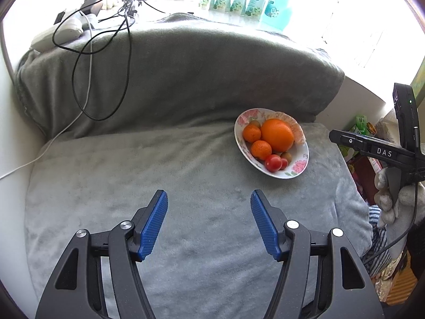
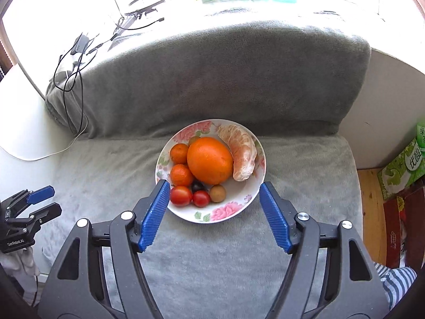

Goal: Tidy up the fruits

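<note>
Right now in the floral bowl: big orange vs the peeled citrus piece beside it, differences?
The big round orange has its glossy peel on; the peeled pale citrus piece is bare, showing membrane. The orange is rounder and bulkier; the piece is a curved wedge. Both lie touching in the floral ceramic bowl.

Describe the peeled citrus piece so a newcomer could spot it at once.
Start at the grey blanket covering the seat, then find the floral bowl resting on it. The peeled citrus piece lies along the bowl's far right side, against the big orange. It alone has no rind: pale, veined and crescent-shaped.
</note>
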Available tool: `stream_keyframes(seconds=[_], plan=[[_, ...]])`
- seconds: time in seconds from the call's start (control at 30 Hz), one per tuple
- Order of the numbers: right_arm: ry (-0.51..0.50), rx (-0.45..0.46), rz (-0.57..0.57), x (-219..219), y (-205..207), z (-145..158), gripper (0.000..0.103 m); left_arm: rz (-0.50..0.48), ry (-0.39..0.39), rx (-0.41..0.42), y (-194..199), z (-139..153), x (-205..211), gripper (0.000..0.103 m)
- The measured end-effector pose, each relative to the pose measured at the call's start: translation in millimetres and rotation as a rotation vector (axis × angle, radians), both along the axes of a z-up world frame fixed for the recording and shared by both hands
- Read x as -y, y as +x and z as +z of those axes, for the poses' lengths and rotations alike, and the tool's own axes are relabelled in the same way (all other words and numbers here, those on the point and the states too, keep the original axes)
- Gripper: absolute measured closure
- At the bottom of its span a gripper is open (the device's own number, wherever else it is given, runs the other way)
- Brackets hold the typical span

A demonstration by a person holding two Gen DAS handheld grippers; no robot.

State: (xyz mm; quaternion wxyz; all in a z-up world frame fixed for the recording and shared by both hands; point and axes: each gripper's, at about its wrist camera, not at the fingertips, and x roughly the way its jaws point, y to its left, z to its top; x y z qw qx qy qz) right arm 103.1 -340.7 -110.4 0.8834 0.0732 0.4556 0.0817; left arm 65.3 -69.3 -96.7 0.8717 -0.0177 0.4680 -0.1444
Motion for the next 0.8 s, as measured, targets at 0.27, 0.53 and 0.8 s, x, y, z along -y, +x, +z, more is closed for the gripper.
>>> stream_keyframes(seconds=[0.27,0.53,0.8], plan=[[-0.085,0.037,-0.061,-17,-35,23,0.013,-0.003,-0.016,0.069,-3,18,1,0.028],[-0.098,0.057,-0.108,-29,-55,38,0.012,-0.011,0.03,0.118,-5,35,12,0.025],[-0.085,0.08,-0.123,-32,-59,50,0.012,0.012,0.04,0.129,-4,47,17,0.024]])
